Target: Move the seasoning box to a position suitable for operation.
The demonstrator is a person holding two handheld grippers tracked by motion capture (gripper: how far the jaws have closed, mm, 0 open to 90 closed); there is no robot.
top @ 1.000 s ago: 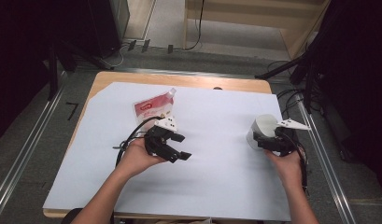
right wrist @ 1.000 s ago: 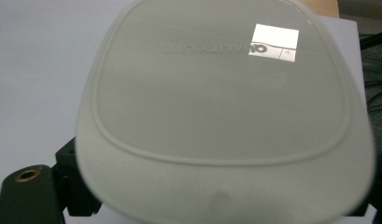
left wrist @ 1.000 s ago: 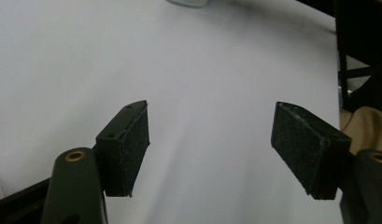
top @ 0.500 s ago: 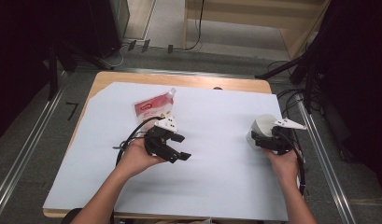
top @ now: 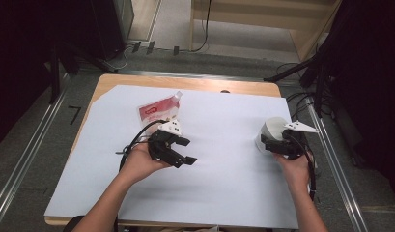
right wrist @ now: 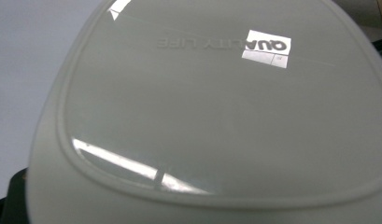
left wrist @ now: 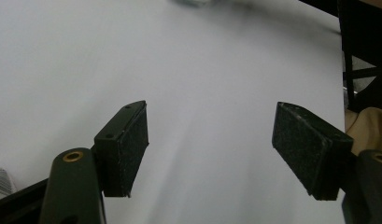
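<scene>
The left tool (top: 178, 152) rests low on the white desk (top: 224, 183) at centre left of the high view, jaws wide apart with nothing between them. The right tool (top: 277, 143), centre right, sits against a grey-white container (top: 271, 130), which is pressed close to its camera; whether it grips cannot be told. A red pouch (top: 159, 110) lies just beyond the left tool.

L tool (top: 181, 151) jaws wide apart; R tool (top: 270, 143) clamped.
</scene>
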